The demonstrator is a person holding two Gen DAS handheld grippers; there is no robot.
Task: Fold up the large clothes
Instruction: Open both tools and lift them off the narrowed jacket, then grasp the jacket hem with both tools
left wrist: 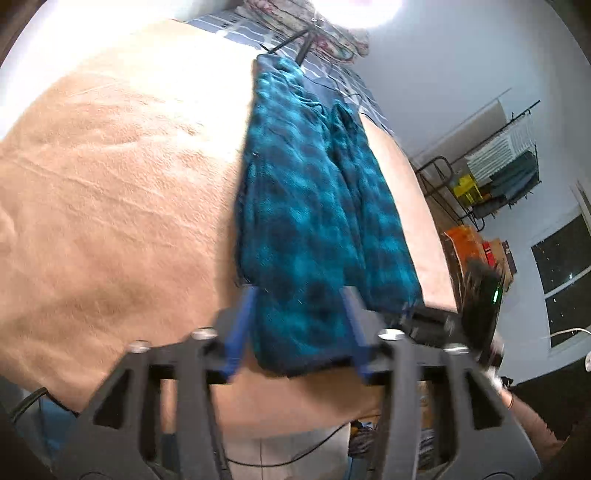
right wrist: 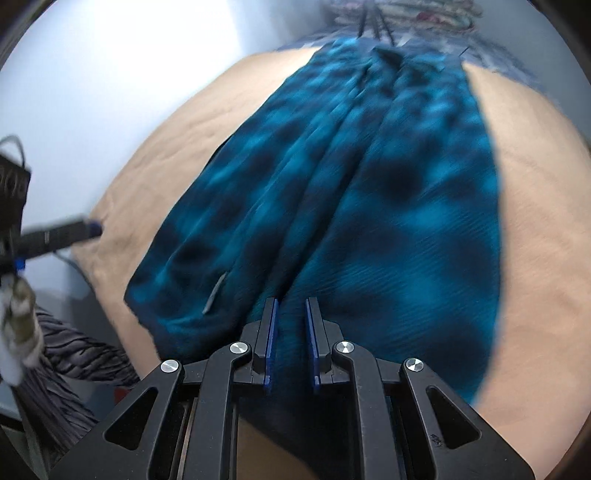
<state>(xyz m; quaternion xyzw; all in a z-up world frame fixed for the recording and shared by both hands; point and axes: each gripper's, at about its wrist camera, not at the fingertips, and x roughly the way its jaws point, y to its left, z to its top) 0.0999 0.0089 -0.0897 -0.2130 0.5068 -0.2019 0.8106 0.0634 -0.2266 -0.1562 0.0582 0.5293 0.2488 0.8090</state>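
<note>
A blue-and-black checked garment (left wrist: 314,206) (right wrist: 369,184) lies folded into a long strip on a tan bed cover (left wrist: 110,184) (right wrist: 546,221). My left gripper (left wrist: 299,291) hovers over its near end, open, the blue pads wide apart and not pressing the cloth. My right gripper (right wrist: 291,301) is shut on a raised fold at the garment's near edge, with cloth pinched between its narrow-set pads. In the left wrist view the right gripper (left wrist: 480,295) appears blurred at the bed's right edge. In the right wrist view the left gripper (right wrist: 74,229) shows at the far left.
Striped sheet and floral bedding (left wrist: 295,22) lie at the bed's far end, with black cables across them. Right of the bed stand a drying rack (left wrist: 509,166), orange boxes (left wrist: 465,240) and a dark window (left wrist: 565,266). A grey striped cloth (right wrist: 74,354) hangs at the lower left.
</note>
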